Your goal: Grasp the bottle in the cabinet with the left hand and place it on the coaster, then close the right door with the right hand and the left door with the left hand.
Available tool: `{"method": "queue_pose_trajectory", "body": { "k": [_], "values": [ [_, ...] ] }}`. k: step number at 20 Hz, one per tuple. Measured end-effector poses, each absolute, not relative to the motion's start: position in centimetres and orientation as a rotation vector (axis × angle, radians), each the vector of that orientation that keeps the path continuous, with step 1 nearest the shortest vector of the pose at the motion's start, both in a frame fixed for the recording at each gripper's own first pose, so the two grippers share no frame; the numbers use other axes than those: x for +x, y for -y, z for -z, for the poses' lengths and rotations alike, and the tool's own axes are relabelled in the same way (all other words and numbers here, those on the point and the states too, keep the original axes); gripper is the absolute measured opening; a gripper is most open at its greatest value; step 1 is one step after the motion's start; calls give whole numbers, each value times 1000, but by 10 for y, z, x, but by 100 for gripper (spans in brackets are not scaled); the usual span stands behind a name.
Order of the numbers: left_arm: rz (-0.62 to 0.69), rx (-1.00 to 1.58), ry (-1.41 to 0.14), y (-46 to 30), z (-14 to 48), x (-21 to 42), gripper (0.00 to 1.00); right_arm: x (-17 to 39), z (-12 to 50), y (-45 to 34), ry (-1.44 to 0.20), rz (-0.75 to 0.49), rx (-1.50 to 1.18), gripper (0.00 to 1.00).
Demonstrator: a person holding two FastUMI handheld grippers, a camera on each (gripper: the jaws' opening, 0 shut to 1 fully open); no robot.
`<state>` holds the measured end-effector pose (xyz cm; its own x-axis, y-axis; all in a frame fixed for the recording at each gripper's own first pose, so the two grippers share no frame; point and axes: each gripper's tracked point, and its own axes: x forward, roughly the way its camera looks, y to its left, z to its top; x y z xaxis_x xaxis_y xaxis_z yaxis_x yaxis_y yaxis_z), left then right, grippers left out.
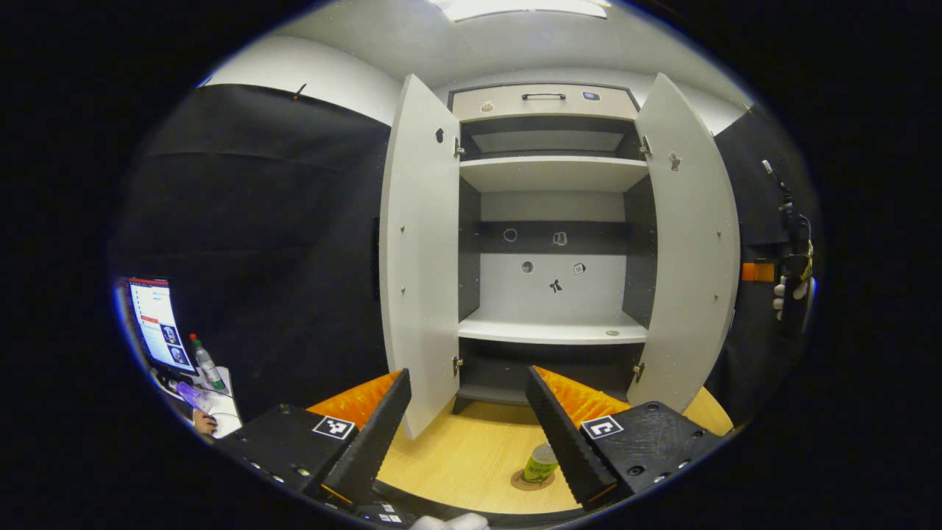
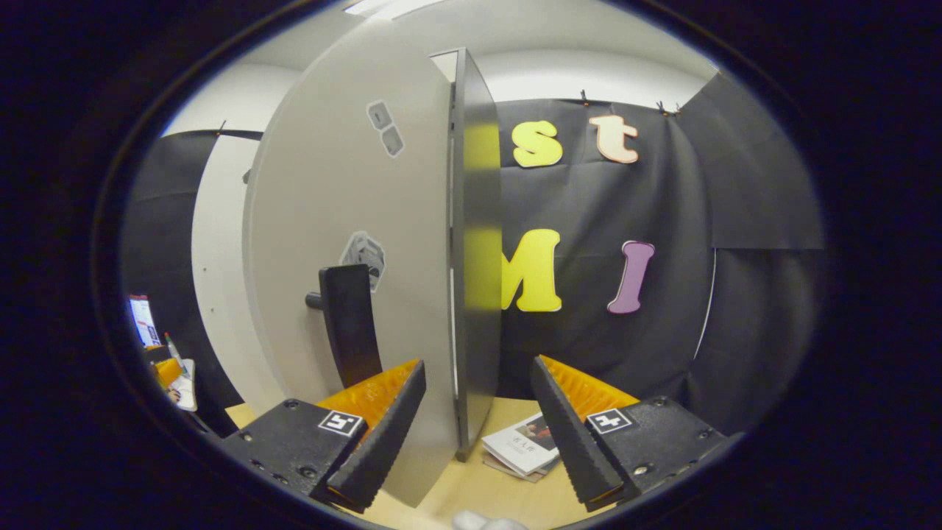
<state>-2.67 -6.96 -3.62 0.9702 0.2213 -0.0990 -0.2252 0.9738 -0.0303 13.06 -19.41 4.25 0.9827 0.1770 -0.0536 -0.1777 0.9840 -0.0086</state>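
Observation:
The cabinet (image 1: pixel 552 221) stands with both doors open and bare shelves. A small green-labelled bottle (image 1: pixel 541 462) rests upright on the round coaster (image 1: pixel 524 483) on the wooden table, partly hidden behind one finger of my left gripper (image 1: pixel 468 377). That gripper is open and holds nothing, drawn back from the cabinet. The left door (image 1: pixel 419 250) and right door (image 1: pixel 692 243) swing outward. My right gripper (image 2: pixel 478 366) is open, with the right door's dark edge (image 2: pixel 475 258) standing between its fingers, untouched. The door's black handle (image 2: pixel 349 324) is on its outer face.
A gloved hand (image 1: pixel 781 297) holds the right gripper (image 1: pixel 791 258) beyond the right door. A monitor (image 1: pixel 158 324) and a desk with a clear bottle (image 1: pixel 207 362) sit far left. Magazines (image 2: pixel 522 449) lie on the table past the door's bottom corner.

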Motion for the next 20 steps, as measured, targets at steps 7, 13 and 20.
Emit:
{"method": "queue_pose_trajectory", "body": {
  "k": [7,13,20],
  "values": [
    [-215,-46,-88,52,38,-24,96,123,-42,158,-59,-160,-27,93],
    [-168,-33,-83,22,39,-18,95,132,-43,102,-46,-120,-59,93],
    [-106,-24,-72,-4,38,-9,95,152,-51,29,14,-109,-61,96]
  ]
}}
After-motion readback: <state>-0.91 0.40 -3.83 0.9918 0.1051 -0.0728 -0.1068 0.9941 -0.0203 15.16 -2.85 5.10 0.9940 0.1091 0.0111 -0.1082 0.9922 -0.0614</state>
